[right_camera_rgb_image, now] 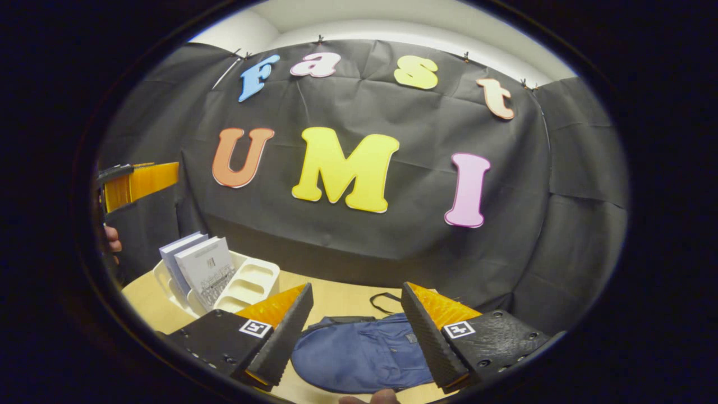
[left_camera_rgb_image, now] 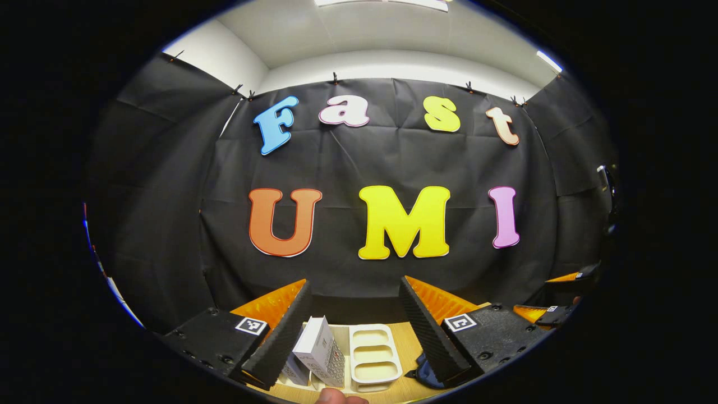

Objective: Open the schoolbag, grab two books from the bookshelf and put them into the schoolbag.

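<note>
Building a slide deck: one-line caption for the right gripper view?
Open right gripper poised above the blue schoolbag lying on the table, books standing in the white bookshelf behind.

Two white-covered books (right_camera_rgb_image: 196,268) are standing at the lower left of the right gripper view, in one white plastic slotted bookshelf (right_camera_rgb_image: 252,283). One dark blue fabric schoolbag (right_camera_rgb_image: 359,356) is lying at the bottom centre on one light wooden bench (right_camera_rgb_image: 336,300).

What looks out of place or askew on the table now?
Nothing stands out. Two books lean in the white bookshelf, and the blue schoolbag lies flat on the table.
</note>
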`<state>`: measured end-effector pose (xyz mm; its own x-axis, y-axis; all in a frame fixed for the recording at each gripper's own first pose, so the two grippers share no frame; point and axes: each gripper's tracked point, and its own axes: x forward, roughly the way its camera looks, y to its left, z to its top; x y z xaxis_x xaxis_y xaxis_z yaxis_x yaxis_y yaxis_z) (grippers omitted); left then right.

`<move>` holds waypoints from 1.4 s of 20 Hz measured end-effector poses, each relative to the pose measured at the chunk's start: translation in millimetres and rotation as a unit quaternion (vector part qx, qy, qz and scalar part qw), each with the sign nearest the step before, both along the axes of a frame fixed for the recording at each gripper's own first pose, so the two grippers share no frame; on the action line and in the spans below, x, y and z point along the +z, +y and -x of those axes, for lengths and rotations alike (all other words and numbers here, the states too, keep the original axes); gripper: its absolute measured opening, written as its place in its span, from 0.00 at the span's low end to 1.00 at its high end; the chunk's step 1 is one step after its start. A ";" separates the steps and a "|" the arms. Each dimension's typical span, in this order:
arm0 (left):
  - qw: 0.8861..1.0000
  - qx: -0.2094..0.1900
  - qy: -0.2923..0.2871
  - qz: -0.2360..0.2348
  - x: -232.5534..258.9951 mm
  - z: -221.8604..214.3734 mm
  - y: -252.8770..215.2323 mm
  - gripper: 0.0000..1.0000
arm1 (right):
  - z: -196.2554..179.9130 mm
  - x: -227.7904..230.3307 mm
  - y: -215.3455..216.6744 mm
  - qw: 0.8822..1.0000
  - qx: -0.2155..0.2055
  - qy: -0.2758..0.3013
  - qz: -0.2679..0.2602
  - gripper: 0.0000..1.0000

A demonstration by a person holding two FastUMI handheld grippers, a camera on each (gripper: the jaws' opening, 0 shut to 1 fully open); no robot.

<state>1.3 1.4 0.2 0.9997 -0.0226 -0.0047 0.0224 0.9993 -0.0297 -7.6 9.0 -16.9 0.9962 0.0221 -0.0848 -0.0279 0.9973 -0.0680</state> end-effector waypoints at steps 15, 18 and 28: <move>0.997 0.077 0.013 -0.004 -6.3 28.8 58.3 0.99 | -15.6 -179.5 83.5 0.948 0.131 0.274 0.094 0.99; 0.995 0.098 0.018 -0.008 -10.1 38.0 75.9 0.99 | -16.2 -224.1 84.8 0.930 0.124 0.329 0.110 0.96; 0.988 0.147 0.034 -0.015 -17.6 61.2 116.7 0.98 | -47.9 -312.3 76.4 0.899 0.046 0.381 0.210 0.99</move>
